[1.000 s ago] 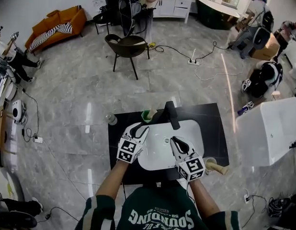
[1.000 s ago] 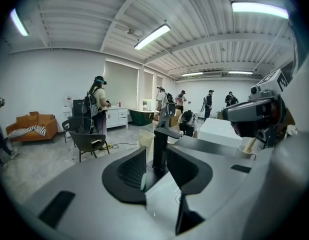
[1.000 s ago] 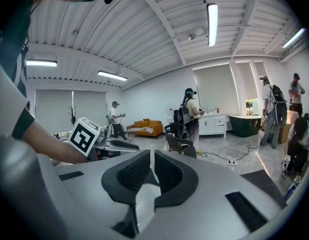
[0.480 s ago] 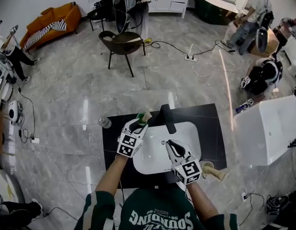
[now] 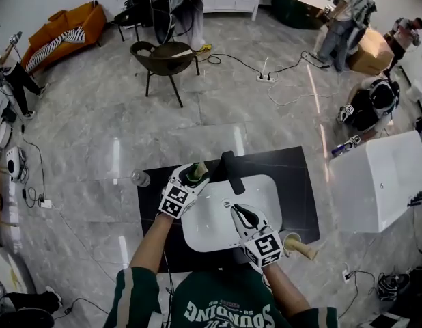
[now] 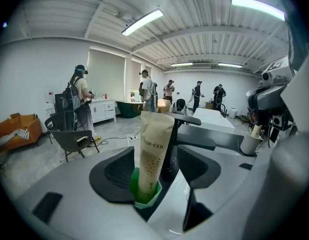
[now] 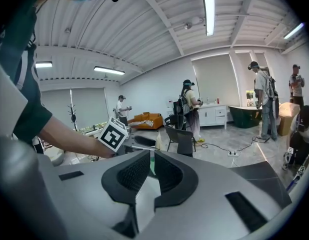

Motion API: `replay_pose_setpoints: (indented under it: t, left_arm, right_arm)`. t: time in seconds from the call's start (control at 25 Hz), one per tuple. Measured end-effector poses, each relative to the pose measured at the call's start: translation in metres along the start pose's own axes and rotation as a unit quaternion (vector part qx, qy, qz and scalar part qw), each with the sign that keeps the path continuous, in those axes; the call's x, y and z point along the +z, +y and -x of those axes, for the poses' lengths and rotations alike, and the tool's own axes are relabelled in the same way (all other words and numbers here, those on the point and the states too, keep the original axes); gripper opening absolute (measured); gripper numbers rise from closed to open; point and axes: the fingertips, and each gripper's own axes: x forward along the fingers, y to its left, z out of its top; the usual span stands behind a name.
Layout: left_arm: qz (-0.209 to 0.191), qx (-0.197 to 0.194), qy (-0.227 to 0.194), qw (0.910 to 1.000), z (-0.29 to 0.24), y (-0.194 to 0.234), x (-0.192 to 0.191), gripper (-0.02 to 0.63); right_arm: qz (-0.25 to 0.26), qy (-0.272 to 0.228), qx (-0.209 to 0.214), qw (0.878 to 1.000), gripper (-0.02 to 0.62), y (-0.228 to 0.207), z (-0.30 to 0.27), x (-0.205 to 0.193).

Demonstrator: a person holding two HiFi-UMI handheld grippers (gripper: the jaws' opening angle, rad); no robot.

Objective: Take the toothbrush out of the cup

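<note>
looking down thru the head view, i've got both grippers over the white sink [image 5: 209, 232], which is set in a black surface [image 5: 301, 183]. the toothbrush [image 5: 307, 250] sits in the cup [image 5: 289, 239] on that surface at the sink's front right corner. it's just right of the right gripper [image 5: 234, 210], and neither gripper touches it. its long axis runs near upright w/ a lean. the bottom end is down in the cup, and the pale handle end sticks out over the rim, pointing up and toward the right edge of the head view. in the left gripper view the same cup shows well off to the right, w/ the brush standing up out of it, a bit tilted.

the left gripper [image 5: 195, 176] is at the sink's back left corner, beside the black faucet [image 5: 231, 172]. its fingers are wide apart and have just been opening. a beige tube [image 6: 154, 144] stands upright on its green cap [image 6: 145, 196] btwn them, and the pads aren't pressing on it as far as i can see.

the right gripper hangs over the basin, pointing toward the faucet. its fingers are drawn almost together, only a thin slit left, nothing in it.

a small bottle [image 5: 137, 178] shows just past the surface's left edge.
</note>
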Motion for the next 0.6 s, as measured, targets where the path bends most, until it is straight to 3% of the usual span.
replay_pose_setpoints:
  t: [0.28,0.48,0.6]
  left_arm:
    - [0.003,-0.001,0.003,1.0,-0.008,0.009,0.0,0.258]
    - [0.003,0.004,-0.012,0.9999,-0.001,0.011,0.005,0.157]
    - [0.004,0.008,-0.018,0.9998,0.002,0.012,0.007,0.145]
  right_arm:
    - [-0.004,-0.006,0.005,1.0,0.043,-0.006,-0.007,-0.006]
    - [-0.006,0.0,0.004,1.0,0.043,-0.007,-0.006,-0.008]
    - [-0.007,-0.005,0.003,1.0,0.043,-0.006,-0.006,-0.006]
